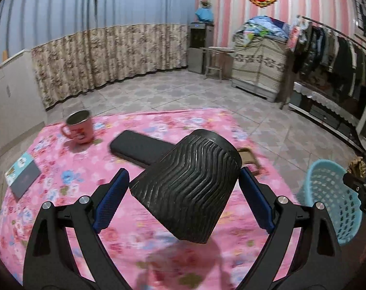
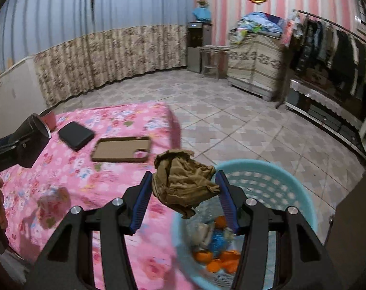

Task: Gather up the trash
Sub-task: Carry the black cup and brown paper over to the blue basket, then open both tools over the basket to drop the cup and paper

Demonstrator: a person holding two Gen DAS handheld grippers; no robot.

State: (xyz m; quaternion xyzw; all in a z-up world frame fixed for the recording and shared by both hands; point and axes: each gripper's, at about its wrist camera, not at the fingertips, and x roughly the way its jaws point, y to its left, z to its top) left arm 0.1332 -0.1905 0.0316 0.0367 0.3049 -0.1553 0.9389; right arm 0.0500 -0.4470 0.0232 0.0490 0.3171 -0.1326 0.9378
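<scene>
Meanwhile, both grippers are carrying trash by the basket

Now the left gripper (image 1: 184,194) is gripping a black ribbed paper cup (image 1: 186,188) across its body, its blue pads spread wide and pressing the cup's sides; the cup is lying tilted, base toward the camera, mouth pointing toward one o'clock, hanging above the pink floral tablecloth (image 1: 62,181). In the left wrist view, a pink metal mug (image 1: 79,126) is standing at ten o'clock from the cup, a black rectangular case (image 1: 137,148) is lying just behind the cup at eleven o'clock, and a blue and grey card (image 1: 22,175) is lying near the cloth's edge at nine o'clock. A light blue perforated plastic basket (image 1: 333,198) is sitting on the tiled floor at three o'clock, beside the table.

The right gripper (image 2: 183,194) is pinching a crumpled brown paper wad (image 2: 183,181) between its blue pads, about half closed. The wad is hanging over the near rim of the basket (image 2: 279,176), at the cloth's right edge. Inside the basket, orange peel pieces (image 2: 216,258) and other blurred scraps are lying at six o'clock from the wad. A brown phone case (image 2: 122,149), inner side up, is lying on the cloth at eleven o'clock from the wad, with the black case (image 2: 76,135) further toward ten o'clock
</scene>
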